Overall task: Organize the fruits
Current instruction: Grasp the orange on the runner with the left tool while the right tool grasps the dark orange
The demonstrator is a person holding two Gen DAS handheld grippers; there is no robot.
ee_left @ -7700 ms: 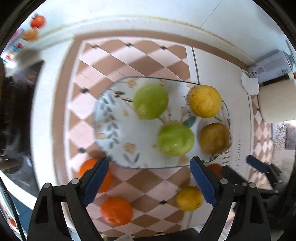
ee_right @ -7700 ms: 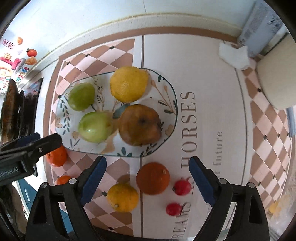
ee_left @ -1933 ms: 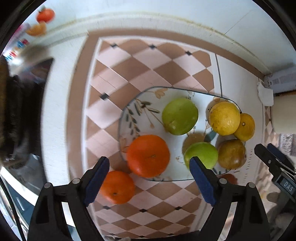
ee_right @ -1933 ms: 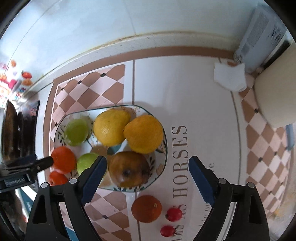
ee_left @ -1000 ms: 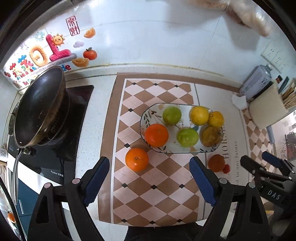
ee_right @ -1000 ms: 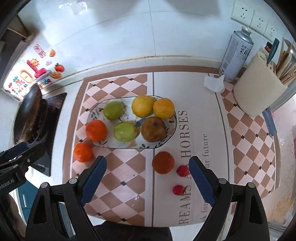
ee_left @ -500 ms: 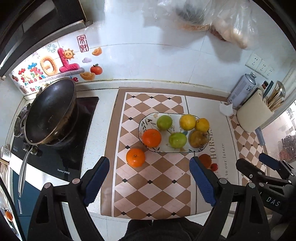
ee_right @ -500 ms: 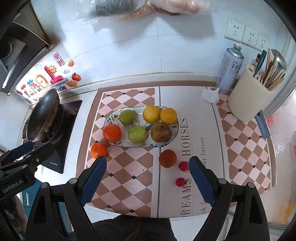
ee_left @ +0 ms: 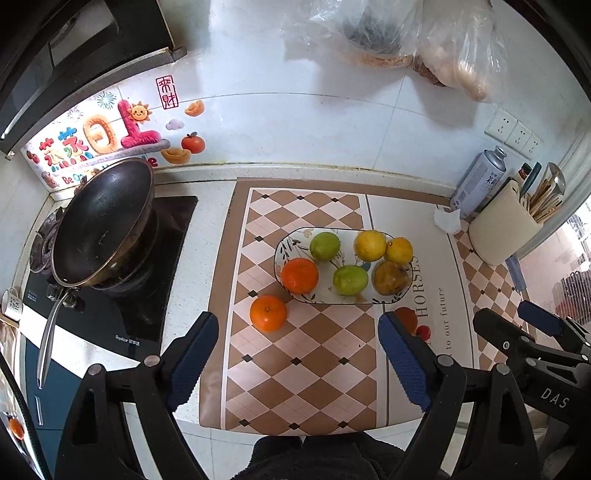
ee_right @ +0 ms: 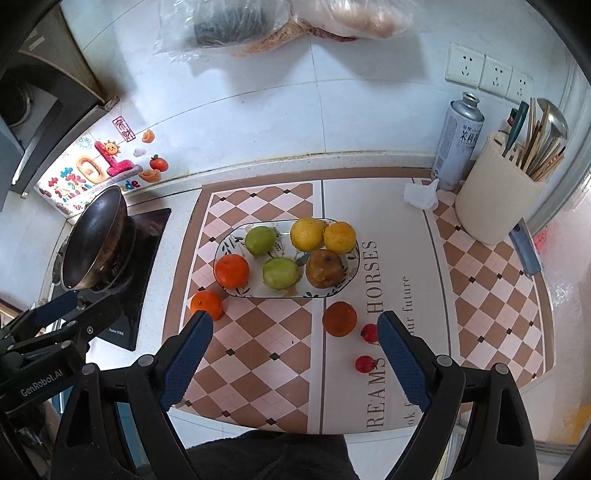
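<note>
A patterned oval plate (ee_left: 295, 236) (ee_right: 229, 242) on the checked mat holds an orange (ee_left: 300, 275) (ee_right: 232, 271), two green fruits (ee_left: 324, 246) (ee_left: 350, 280), two yellow fruits (ee_left: 370, 245) (ee_left: 399, 251) and a brown one (ee_left: 392, 277). A loose orange (ee_left: 268, 312) (ee_right: 206, 304) lies left of the plate. A darker orange (ee_right: 339, 319) and two small red fruits (ee_right: 369, 332) (ee_right: 365, 363) lie in front of it. My left gripper (ee_left: 297, 354) and my right gripper (ee_right: 293, 354) are both open, empty and held high, well back from the fruit.
A black wok (ee_left: 103, 221) sits on the stove at the left. A spray can (ee_right: 458, 140), a crumpled tissue (ee_right: 419, 194) and a cream utensil holder (ee_right: 495, 199) stand at the back right. Plastic bags (ee_right: 280, 22) hang on the tiled wall.
Both grippers have drawn up and back from the plate, so the whole counter shows. Since the earliest frames an orange and a yellow fruit have been added to the plate.
</note>
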